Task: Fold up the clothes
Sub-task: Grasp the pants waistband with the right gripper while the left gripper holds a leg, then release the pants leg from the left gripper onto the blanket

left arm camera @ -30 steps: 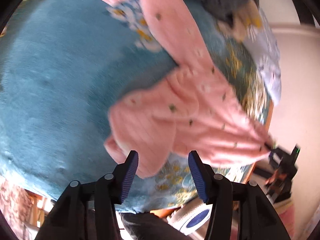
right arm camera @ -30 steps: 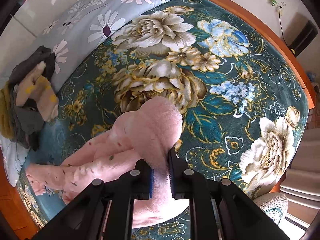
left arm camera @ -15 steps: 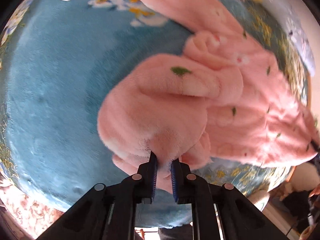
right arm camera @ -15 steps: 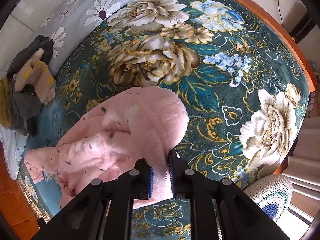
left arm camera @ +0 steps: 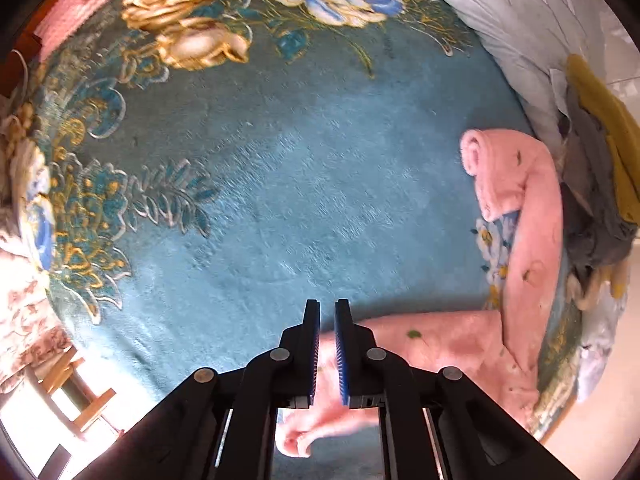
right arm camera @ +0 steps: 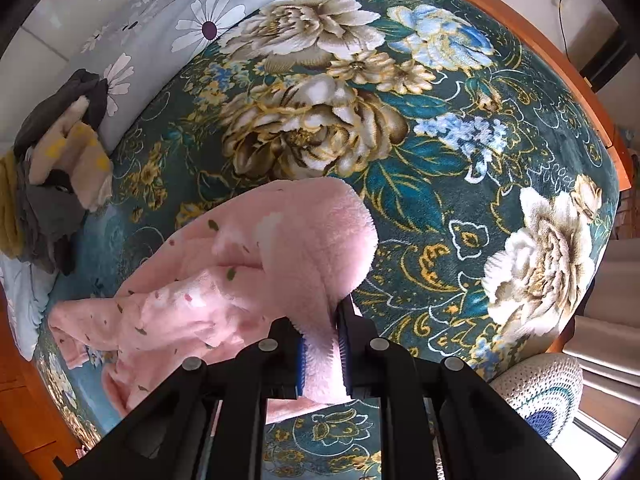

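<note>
Left wrist view: rides behind the left tool (left arm camera: 327, 312), aimed steeply down, close over the teal floral blanket (left arm camera: 280, 200). Right wrist view: behind the right tool (right arm camera: 335, 320), looking straight down from higher up, most of the bed in frame. Shared: blanket, pink fleece garment (left arm camera: 528, 248) (right arm camera: 248, 280), clothes pile (left arm camera: 600, 184) (right arm camera: 52, 184), pale bedding (left arm camera: 512, 24) (right arm camera: 168, 20).

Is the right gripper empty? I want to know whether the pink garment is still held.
No: in the right wrist view the right gripper has a fold of the pink garment pinched between its fingers.
</note>
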{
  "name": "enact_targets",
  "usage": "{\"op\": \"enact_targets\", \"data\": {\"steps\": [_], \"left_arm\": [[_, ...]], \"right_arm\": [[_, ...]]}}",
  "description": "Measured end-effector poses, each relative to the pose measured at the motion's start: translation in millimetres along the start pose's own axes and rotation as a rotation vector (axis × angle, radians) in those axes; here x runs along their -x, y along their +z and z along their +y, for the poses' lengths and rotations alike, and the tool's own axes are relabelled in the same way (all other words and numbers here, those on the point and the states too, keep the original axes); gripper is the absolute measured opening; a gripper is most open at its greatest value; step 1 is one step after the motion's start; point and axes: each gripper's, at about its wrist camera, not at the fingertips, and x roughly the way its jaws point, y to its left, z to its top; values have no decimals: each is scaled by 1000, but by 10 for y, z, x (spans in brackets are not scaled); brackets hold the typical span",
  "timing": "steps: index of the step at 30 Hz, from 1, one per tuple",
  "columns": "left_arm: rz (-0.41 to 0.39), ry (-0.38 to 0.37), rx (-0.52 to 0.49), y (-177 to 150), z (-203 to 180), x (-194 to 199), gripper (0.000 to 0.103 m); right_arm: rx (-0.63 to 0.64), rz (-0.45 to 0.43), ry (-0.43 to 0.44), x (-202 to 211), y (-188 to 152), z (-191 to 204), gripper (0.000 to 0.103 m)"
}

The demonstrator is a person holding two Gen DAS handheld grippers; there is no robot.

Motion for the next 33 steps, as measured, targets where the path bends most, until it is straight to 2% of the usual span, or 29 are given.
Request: {"op": "enact_targets", "data": {"steps": [2, 4, 6, 9, 14, 17, 18, 19, 20, 21, 22, 24, 27, 32, 33], "left_arm": [[33, -23, -70, -174, -48, -82, 26], [67, -41, -145, -381, -99, -178, 54], [114, -38, -229, -625, -220, -331, 56], [165, 6, -285, -860, -234, -535, 56], [197, 150, -340, -974, -101, -783, 57], [202, 187, -378, -987, -94, -814, 57], [188, 194, -388, -976, -105, -786, 55], [173, 201, -398, -962, -116, -754, 38], [167, 195, -397, -938, -125, -721, 25], [161, 188, -394, -906, -133, -677, 16], [147, 171, -396, -867, -142, -611, 11], [103, 148, -405, -749, -150, -440, 10], [7, 124, -373, -407, -45, -86, 10], [-169, 138, -205, 461, 447, 529, 10], [-189, 150, -184, 576, 480, 527, 10]], "right_arm": [[-4, 1, -11, -8, -11, 1, 14], [-12, 5, -22, -22, -26, 3, 14], [-18, 8, -33, -34, -41, 19, 14], [-19, 11, -47, -40, -56, 58, 15], [-3, 6, -76, -11, -73, 161, 17], [1, 11, -97, -26, -91, 201, 17], [0, 14, -104, -35, -102, 212, 17], [-2, 17, -111, -45, -115, 223, 17], [-5, 21, -116, -56, -129, 234, 17], [-8, 24, -119, -60, -141, 244, 17], [-11, 27, -123, -65, -153, 253, 17], [-14, 31, -129, -73, -169, 280, 17], [-18, 34, -137, -74, -176, 320, 17], [-20, 33, -157, -72, -168, 369, 17], [-19, 33, -161, -72, -164, 372, 17]]}}
